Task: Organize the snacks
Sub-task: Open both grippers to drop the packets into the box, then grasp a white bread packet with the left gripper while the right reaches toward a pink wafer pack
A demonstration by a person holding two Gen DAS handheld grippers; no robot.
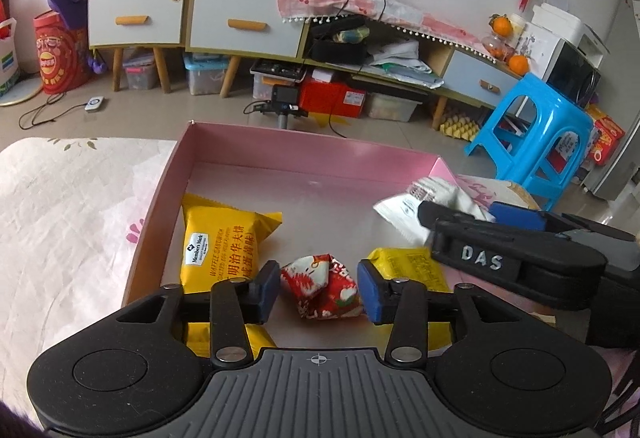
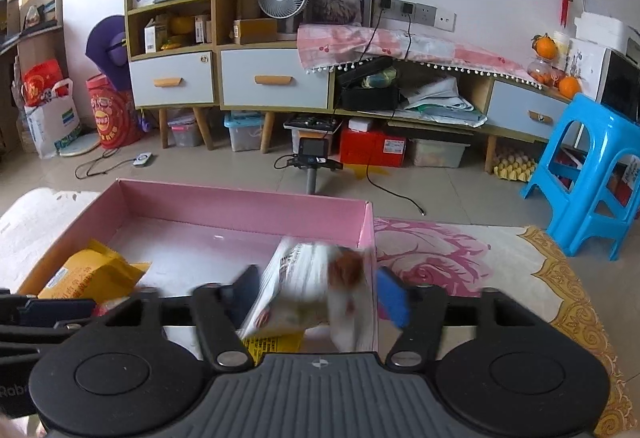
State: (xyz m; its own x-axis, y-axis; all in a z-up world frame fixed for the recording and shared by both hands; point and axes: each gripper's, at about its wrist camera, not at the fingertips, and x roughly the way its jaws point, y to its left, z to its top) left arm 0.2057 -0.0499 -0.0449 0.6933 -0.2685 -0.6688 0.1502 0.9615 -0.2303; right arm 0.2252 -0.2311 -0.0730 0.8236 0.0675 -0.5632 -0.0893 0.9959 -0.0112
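A pink open box (image 1: 304,154) lies on the bed. Inside it are a yellow waffle sandwich pack (image 1: 216,242), a second yellow pack (image 1: 412,266) and a red-and-white wrapped snack (image 1: 320,288). My left gripper (image 1: 318,290) is open, its blue pads either side of the red snack, with small gaps. My right gripper (image 2: 316,296) is open over the box's right side; a blurred white snack bag (image 2: 312,290) sits loose between its fingers. The same white snack bag (image 1: 416,204) shows in the left wrist view at the tip of the right gripper (image 1: 472,216).
The box (image 2: 248,202) rests on a white floral bedcover (image 1: 68,222) with a pink rose pattern (image 2: 436,258) to its right. Beyond the bed edge stand a blue plastic stool (image 2: 592,174), a low cabinet with drawers (image 2: 272,78) and a camera tripod (image 2: 314,154).
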